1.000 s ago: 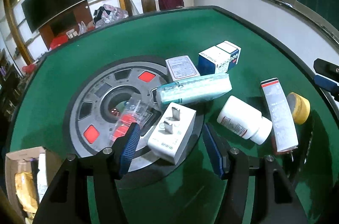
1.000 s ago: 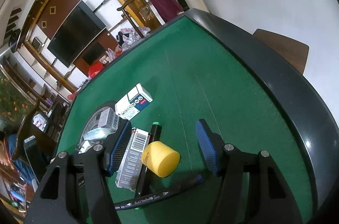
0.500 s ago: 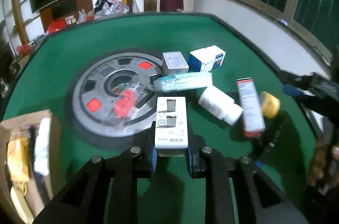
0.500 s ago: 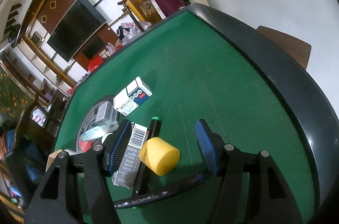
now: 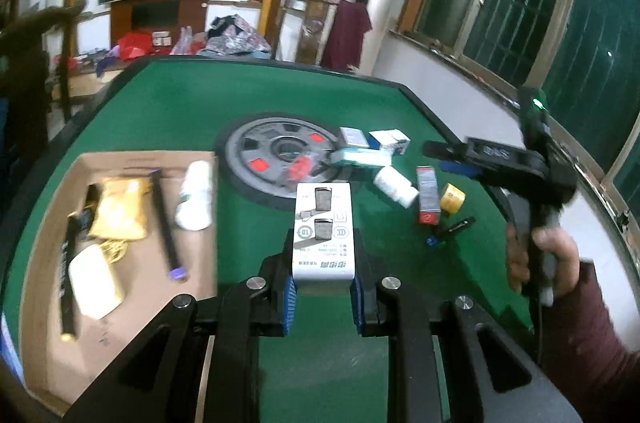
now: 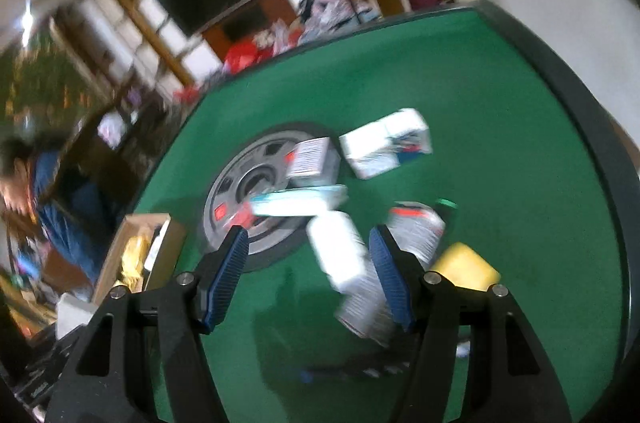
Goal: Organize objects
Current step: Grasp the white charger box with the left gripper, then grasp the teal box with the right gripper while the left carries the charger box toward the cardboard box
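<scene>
My left gripper (image 5: 323, 297) is shut on a white charger box (image 5: 324, 233), lifted above the green table (image 5: 180, 111). Left of it lies an open cardboard box (image 5: 44, 355) holding a white bottle, a gold pouch and pens. My right gripper (image 6: 310, 273) is open above the table in a blurred view, with a white bottle (image 6: 344, 259) below and between its fingers, not gripped. The same gripper (image 5: 448, 159) shows at the right of the left wrist view, held by a hand (image 5: 556, 255). A yellow tape roll (image 5: 452, 198), a red-capped carton (image 5: 427, 195), a teal packet (image 5: 360, 156) and small boxes (image 5: 390, 141) lie beside the grey disc (image 5: 276, 159).
A black pen (image 5: 454, 226) lies near the tape roll. The table's dark raised rim (image 6: 592, 127) runs along the right. A person in blue (image 6: 60, 215) sits beyond the table's left side, near shelves and a television.
My left gripper closed on the charger box, lifted it and drew back toward the cardboard box. The right gripper swung left from the yellow roll to above the white bottle.
</scene>
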